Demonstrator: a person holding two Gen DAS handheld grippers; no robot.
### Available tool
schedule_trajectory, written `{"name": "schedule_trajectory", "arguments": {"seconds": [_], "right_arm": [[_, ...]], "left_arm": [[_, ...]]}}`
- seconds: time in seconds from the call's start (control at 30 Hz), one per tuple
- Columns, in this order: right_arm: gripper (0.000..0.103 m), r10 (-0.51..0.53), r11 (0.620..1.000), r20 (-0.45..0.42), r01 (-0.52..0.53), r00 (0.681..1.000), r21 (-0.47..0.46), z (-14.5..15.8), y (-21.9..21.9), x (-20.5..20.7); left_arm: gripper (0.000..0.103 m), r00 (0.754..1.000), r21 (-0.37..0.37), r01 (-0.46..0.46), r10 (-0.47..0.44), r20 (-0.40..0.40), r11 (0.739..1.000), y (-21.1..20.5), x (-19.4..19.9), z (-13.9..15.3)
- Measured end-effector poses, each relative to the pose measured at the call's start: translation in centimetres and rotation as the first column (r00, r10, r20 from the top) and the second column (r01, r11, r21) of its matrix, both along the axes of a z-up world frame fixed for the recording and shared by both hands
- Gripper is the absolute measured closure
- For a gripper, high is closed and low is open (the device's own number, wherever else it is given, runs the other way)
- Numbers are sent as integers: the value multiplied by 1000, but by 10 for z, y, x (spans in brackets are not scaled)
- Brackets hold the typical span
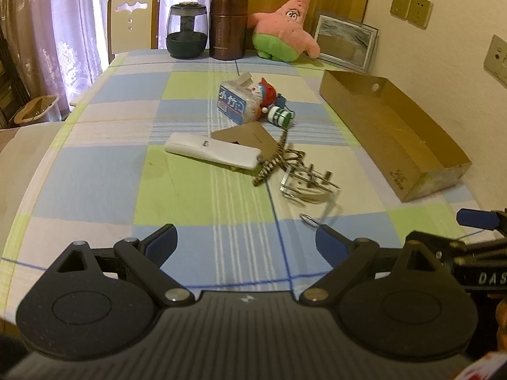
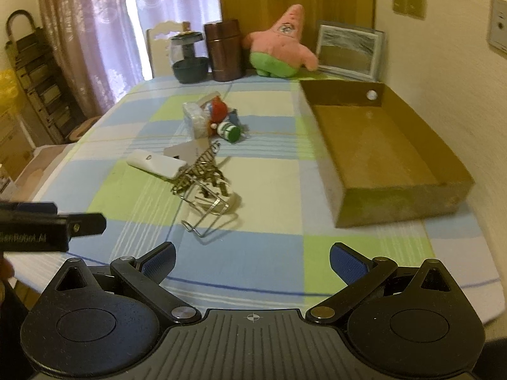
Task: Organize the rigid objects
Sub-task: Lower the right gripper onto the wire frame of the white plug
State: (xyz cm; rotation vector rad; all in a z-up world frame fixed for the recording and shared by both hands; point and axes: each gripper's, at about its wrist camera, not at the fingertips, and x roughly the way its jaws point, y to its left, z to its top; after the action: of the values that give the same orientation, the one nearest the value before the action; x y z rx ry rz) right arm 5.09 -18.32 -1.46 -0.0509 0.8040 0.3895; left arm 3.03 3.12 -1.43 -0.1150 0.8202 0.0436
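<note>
Left tool (image 1: pixel 245 242) and right tool (image 2: pixel 252 262) both stand wide open and empty above the near edge of the checked worktop (image 1: pixel 95 171). The clutter lies mid-worktop, left of the empty cardboard tray (image 1: pixel 393 133). Nearest is the wire rack (image 1: pixel 309 180): judged light, stiff, springy, best pinched on one rod. The white remote (image 1: pixel 212 150) beyond looks smooth and slippery, so grip across its width. The striped chain (image 1: pixel 272 161) tangles between them; the toy pile (image 1: pixel 253 101) behind overlaps, its parts unclear.
</note>
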Motion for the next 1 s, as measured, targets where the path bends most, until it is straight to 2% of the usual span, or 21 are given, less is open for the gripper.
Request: {"name": "schedule_trajectory", "arguments": {"seconds": [0.3,0.43,0.57,0.7,0.8,1.0], "right_arm": [[3,180,981,58,-175,982,-82,-27,39,21],[3,290,950,89,-276,953,-146,-39,55,29],[3,392,905,97,-364,915,-219,-52,67,36],[3,481,852,95,-438,872,-286,-63,76,42],[9,533,811,88,-478,842,-338,-71,82,47],[18,626,722,75,-541,776,-431,-81,92,55]], "left_arm": [[11,1000,17,26,-26,-3,1000,29,38,-15],[11,998,20,65,-65,-4,998,34,53,-21],[11,987,30,158,-157,-13,987,37,65,-27],[11,961,71,275,-273,-35,959,36,73,-34],[11,939,102,344,-341,-49,933,35,77,-39],[11,872,165,488,-484,-67,857,30,80,-46]]}}
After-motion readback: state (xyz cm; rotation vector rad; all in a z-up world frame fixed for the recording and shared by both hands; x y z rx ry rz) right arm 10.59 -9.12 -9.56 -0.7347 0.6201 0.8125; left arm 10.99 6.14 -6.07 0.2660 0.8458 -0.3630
